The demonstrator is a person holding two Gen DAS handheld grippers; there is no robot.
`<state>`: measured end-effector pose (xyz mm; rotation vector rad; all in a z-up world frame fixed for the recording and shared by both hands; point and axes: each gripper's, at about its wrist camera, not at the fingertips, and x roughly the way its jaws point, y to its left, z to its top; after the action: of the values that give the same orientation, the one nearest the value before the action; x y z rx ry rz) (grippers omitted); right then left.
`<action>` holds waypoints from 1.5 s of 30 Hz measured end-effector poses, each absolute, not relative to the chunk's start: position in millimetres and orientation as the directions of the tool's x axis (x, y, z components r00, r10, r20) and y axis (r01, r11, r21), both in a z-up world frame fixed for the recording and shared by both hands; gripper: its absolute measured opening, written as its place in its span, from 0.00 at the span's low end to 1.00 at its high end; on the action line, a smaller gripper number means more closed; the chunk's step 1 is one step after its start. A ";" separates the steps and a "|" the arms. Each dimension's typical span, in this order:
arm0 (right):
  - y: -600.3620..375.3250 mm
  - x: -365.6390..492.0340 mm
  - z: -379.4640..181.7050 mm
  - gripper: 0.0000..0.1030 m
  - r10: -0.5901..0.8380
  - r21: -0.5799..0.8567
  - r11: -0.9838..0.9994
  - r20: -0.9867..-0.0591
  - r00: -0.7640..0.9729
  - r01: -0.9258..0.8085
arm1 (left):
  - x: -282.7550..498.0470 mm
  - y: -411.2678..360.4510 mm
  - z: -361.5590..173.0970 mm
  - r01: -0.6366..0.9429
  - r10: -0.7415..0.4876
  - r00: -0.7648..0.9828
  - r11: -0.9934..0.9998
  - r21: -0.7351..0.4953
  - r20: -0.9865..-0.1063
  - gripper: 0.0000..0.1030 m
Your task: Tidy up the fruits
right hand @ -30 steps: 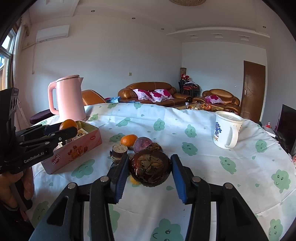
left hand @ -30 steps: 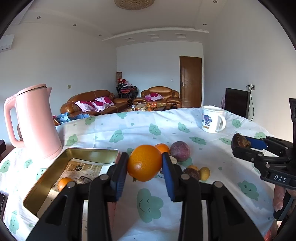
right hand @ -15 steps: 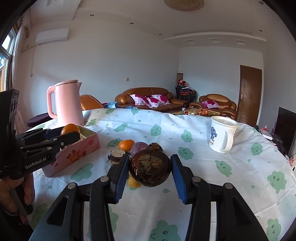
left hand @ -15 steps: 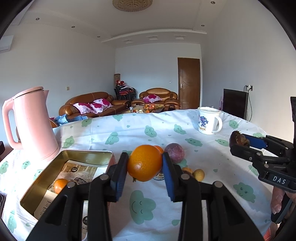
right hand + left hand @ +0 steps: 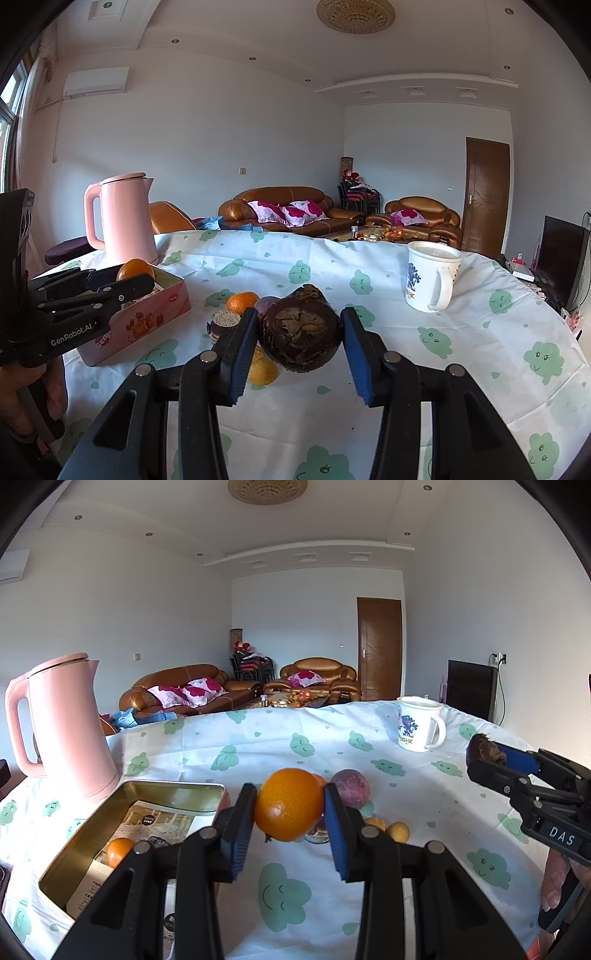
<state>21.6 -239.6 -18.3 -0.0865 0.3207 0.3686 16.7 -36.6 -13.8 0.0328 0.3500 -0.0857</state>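
Observation:
My left gripper (image 5: 290, 821) is shut on an orange (image 5: 289, 808) and holds it above the table, just right of the open tin box (image 5: 177, 788). The tin holds a small orange (image 5: 119, 851) and papers. My right gripper (image 5: 300, 345) is shut on a dark brown mangosteen (image 5: 300, 334), above the loose fruit pile. On the cloth lie a purple passion fruit (image 5: 350, 788), a small orange (image 5: 242, 302), yellow fruits (image 5: 398, 830) and a cut fruit (image 5: 225, 322). The left gripper with its orange (image 5: 135, 269) shows over the pink tin (image 5: 144, 325) in the right wrist view.
A pink kettle (image 5: 66, 723) stands behind the tin at the left. A white mug (image 5: 419, 723) stands at the far right of the table. The tablecloth (image 5: 280, 897) has green cloud prints. Sofas and a door are beyond.
Both grippers have drawn back and risen a little with their fruits still held. The fruit pile and mug look farther away. Neither grip has changed.

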 end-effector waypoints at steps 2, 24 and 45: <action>-237.1 23.3 -18.2 0.46 0.344 -0.019 0.929 -0.328 0.880 -0.370 | 16.7 -35.2 -13.4 0.086 -0.074 0.937 0.996 0.018 -0.340 0.37; -184.3 32.2 -18.7 0.46 0.441 -0.042 0.873 -0.358 0.823 -0.486 | 20.0 -17.5 -14.1 0.047 -0.037 0.932 0.999 0.019 -0.361 0.37; -131.1 34.5 -6.1 0.46 0.522 -0.091 0.804 -0.364 0.771 -0.588 | 18.9 20.8 -13.9 -0.040 0.040 0.918 0.999 0.008 -0.393 0.37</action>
<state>34.5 -131.1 -6.1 -0.2054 0.3327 0.6064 18.9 20.8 -13.9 -0.0002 0.4045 0.0408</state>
